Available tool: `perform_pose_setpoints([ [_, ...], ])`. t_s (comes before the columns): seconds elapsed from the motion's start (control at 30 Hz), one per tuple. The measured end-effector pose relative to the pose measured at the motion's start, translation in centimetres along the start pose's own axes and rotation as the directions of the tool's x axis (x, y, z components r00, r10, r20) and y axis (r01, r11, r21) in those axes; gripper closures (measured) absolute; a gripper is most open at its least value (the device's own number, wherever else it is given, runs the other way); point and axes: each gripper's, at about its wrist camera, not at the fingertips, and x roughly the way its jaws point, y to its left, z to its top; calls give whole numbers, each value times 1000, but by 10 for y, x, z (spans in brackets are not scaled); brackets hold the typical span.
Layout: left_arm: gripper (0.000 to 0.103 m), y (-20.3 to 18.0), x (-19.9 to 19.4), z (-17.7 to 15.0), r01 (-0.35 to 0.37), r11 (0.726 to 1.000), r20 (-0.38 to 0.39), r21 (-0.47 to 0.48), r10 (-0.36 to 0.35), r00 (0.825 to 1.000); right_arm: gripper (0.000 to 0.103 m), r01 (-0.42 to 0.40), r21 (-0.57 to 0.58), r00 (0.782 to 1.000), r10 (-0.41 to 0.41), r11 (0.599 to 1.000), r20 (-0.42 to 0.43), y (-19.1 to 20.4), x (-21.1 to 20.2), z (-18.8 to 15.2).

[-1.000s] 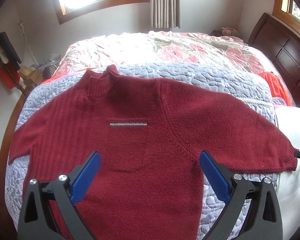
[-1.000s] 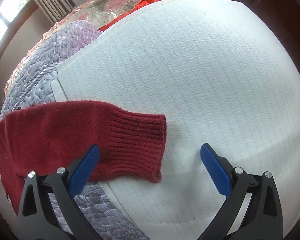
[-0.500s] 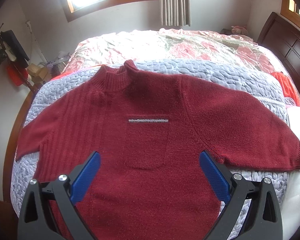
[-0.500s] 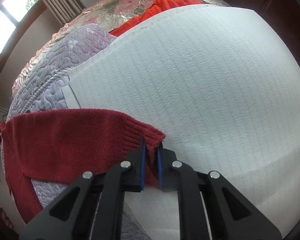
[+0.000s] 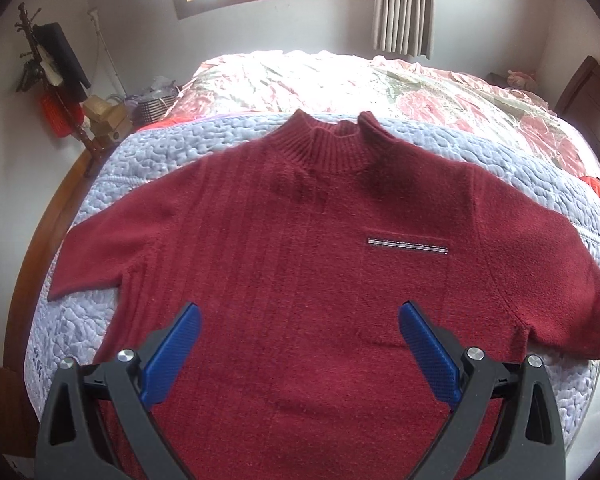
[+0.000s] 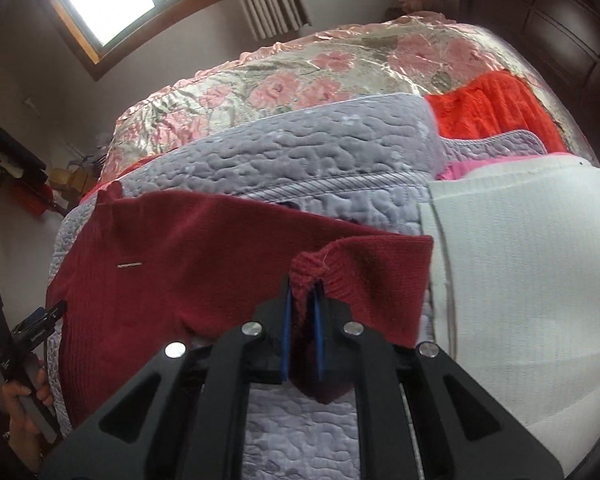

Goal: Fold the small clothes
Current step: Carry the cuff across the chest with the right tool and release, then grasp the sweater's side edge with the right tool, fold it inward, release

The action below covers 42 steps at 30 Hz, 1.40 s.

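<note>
A dark red knit sweater lies face up on a lilac quilted mat, collar toward the far side, chest pocket with a silver strip on the right. My left gripper hovers open above the sweater's lower body, nothing between its blue pads. In the right wrist view my right gripper is shut on the ribbed cuff of the sweater's right sleeve, lifted and folded back over the sleeve toward the body. The left gripper and a hand show at the left edge there.
A floral pink bedspread covers the bed beyond the mat. A white textured cloth lies right of the mat, with an orange garment and a pink one behind. A dark wooden headboard stands right; clutter and a coat stand left.
My right gripper closed on the sleeve cuff, lifted it off the white cloth and carried it left toward the sweater body. My left gripper shifted left over the sweater, staying open.
</note>
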Motion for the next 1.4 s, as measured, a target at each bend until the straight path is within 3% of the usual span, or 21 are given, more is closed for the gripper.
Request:
perform_pose_setpoints([
  [0.2,4,44,10,-2,-11,999,-20,-32,10,1000,95,-144,-139,989,136,980,-64,125,40,6],
  [0.3,4,66,14,-3,-20,998,-29,-55,19,999,95,-173,-191,982,153,966,-116,176,69,1],
  [0.47,4,89,21,-5,-32,996,-42,-77,29,999,95,-205,-207,967,166,957,-192,226,120,-9],
  [0.53,4,91,25,-6,-30,997,-51,-72,27,998,86,-212,-187,958,166,959,-234,232,141,-13],
  [0.63,4,87,33,-8,-22,998,-68,-56,19,997,80,-228,-132,942,184,965,-281,230,155,-17],
  [0.7,4,80,37,-9,-4,999,-77,-39,1,997,54,-234,-125,944,195,964,-265,225,145,-18],
  [0.8,4,59,43,-9,41,999,-92,-16,-43,995,54,-230,-129,958,200,965,-206,200,120,-13],
  [0.87,4,40,47,-9,88,996,-111,-6,-88,990,54,-177,-131,974,155,975,-164,179,106,-9],
  [1.0,4,-12,59,-9,207,978,-172,4,-203,964,54,-71,-125,991,56,990,-118,134,85,-14],
  [1.2,5,-77,90,-9,262,965,-264,-11,-256,930,54,-27,-80,995,19,996,-103,84,77,-31],
  [1.23,8,-84,94,-8,258,966,-270,-11,-252,929,54,-25,-74,995,18,997,-102,78,76,-35],
  [1.3,26,-97,98,-7,261,965,-273,-3,-252,928,54,-19,-56,995,13,998,-102,65,74,-40],
  [1.37,53,-105,99,-6,286,958,-273,-11,-278,921,54,-6,-42,995,2,999,-98,52,70,-46],
  [1.4,60,-108,99,-6,284,959,-270,-13,-277,922,54,-2,-33,995,-2,999,-96,46,69,-49],
])
